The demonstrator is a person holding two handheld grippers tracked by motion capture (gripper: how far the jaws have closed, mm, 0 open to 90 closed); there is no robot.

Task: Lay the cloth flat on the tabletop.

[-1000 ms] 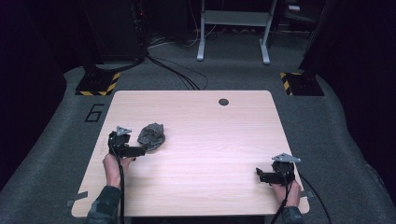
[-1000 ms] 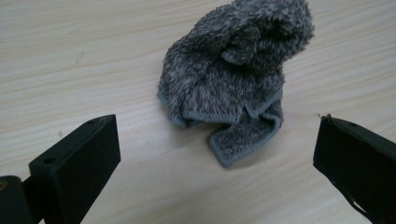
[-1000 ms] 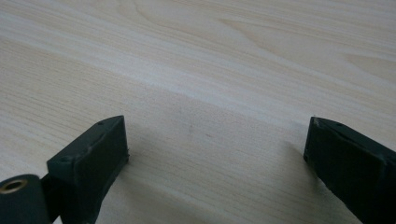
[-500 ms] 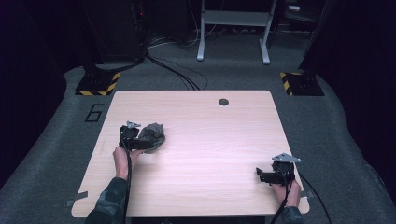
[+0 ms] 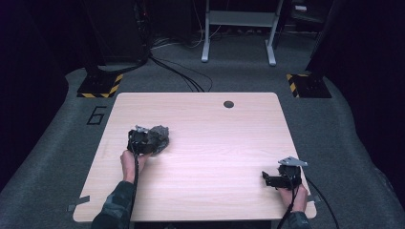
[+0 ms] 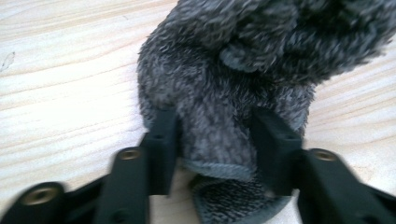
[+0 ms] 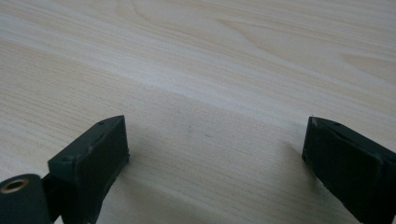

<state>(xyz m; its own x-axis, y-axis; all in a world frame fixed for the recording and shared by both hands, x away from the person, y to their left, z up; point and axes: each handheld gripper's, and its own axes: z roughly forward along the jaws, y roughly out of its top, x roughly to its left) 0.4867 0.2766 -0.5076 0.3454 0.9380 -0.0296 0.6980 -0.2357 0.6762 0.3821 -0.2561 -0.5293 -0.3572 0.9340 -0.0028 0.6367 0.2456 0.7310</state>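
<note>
Dark room, grey carpeted floor [image 5: 239, 71], cables and a white metal frame [image 5: 239, 28] at the back; yellow-black striped blocks [image 5: 100, 86] beyond the far corners of a pale wood counter [image 5: 215, 143] with a round hole [image 5: 229, 104] near its far edge. A painted "6" [image 5: 97, 115] on the floor off the left edge. Crumpled grey fuzzy cloth [image 5: 160, 136] lies on the left half of the counter, well in from the left edge, about midway between near and far edges. Left gripper [image 5: 142, 141] has advanced since a second ago: then it sat just left of the cloth and apart from it, half a second ago it was at the cloth's edge, now it is pushed into it. In the left gripper view the jaws straddle a hemmed fold of the cloth [image 6: 224, 93], one on each side, touching the pile; whether they have fully clamped cannot be told, but the cloth sits between them. Left hand [image 5: 131, 162] and sleeve [image 5: 114, 210] come up from the near edge. Right gripper [image 5: 277, 179] unchanged, near the near right corner, jaws spread wide over bare wood [image 7: 210, 93], holding nothing.
</note>
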